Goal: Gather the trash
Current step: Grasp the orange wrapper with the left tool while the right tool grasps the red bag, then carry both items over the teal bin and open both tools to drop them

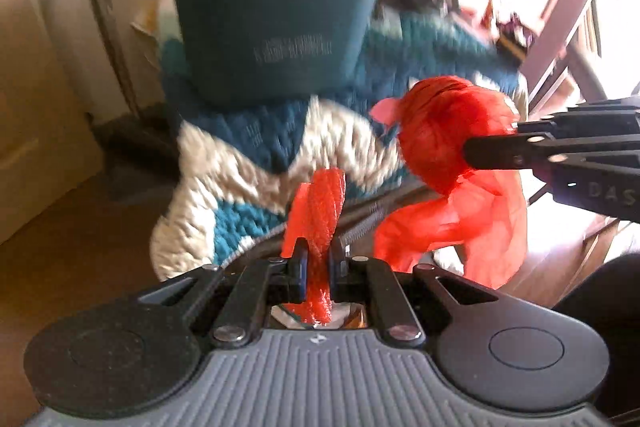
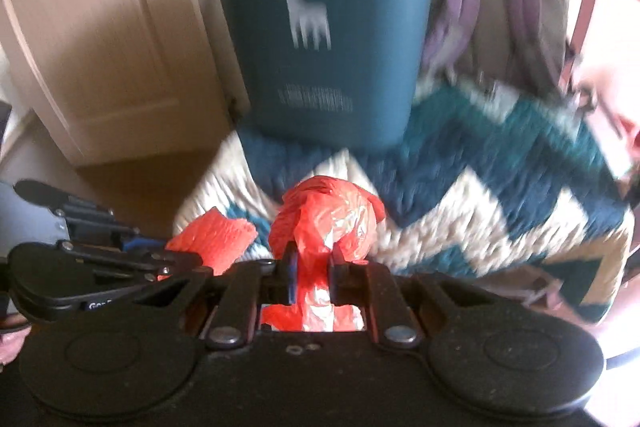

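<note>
We've got both jaws clamped on red plastic: left gripper pinches a twisted, ribbed strip, right gripper pinches the neck of the crumpled red plastic bag, both held in the air over the teal-and-cream chevron rug in front of the teal bin. Risk as we see it: thin film slipping or tearing at the pinch. If strip and bag are one piece, pulling the hands apart could rip it and drop trash short of the bin.
</note>
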The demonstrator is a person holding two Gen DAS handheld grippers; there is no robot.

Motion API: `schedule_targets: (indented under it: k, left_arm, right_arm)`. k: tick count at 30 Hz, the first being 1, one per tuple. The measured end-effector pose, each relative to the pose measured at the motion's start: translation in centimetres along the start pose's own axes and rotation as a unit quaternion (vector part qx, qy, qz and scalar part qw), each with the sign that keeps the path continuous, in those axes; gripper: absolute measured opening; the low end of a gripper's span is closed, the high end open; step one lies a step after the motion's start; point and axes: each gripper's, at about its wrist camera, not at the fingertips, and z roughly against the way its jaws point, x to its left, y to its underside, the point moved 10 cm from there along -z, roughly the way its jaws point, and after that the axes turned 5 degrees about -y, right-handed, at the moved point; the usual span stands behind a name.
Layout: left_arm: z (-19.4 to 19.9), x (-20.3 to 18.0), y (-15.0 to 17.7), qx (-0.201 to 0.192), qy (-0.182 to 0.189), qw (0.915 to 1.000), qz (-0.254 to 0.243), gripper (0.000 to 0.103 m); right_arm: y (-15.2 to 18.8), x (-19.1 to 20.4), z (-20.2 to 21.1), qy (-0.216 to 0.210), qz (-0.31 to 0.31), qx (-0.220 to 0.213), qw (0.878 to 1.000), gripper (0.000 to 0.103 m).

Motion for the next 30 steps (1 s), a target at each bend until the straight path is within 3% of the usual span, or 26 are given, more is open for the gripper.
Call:
schedule_targets:
  k: [8,13,17,21,24,27,30]
  left_arm:
    - [8.8,0.8,-6.2,-0.073,-0.036,0.9965,0.02,0.009]
    - [14.3,1.3,-13.5,-0.14,-0.037,0.9889,0.034,0.009]
    - [17.4,1.9,-20.1,-0.188,-0.012,0.9802,0.061,0.009]
    - [17.6,2.5,-24.9,-0.208,0.006,0.9747,0.082,0.009]
    - [17.3,2.8,-27.4,-0.225,-0.008,0.9712,0.078,0.009]
    - [13.9,3.9,-28.6,-0.209,-0.015,0.9738,0.088,0.009]
    - [9.9,4.8,-29.0,-0.18,-0.022,0.9784,0.099,0.009]
  right_arm:
    - [-8.9,1.9,10.2,0.007,0.055,-0.098,0.994,0.012]
    - [-16.7,1.3,14.4,0.034,0.069,-0.167,0.983,0.012]
    - [-23.5,1.2,16.6,0.054,0.084,-0.225,0.969,0.012]
    - [-28.7,0.6,16.4,0.081,0.099,-0.261,0.957,0.012]
    - [-31.3,-0.4,14.5,0.106,0.107,-0.267,0.952,0.012]
    - [-32.4,-1.9,11.4,0.112,0.108,-0.263,0.952,0.012]
    - [-32.1,-3.4,7.5,0.11,0.102,-0.232,0.961,0.012]
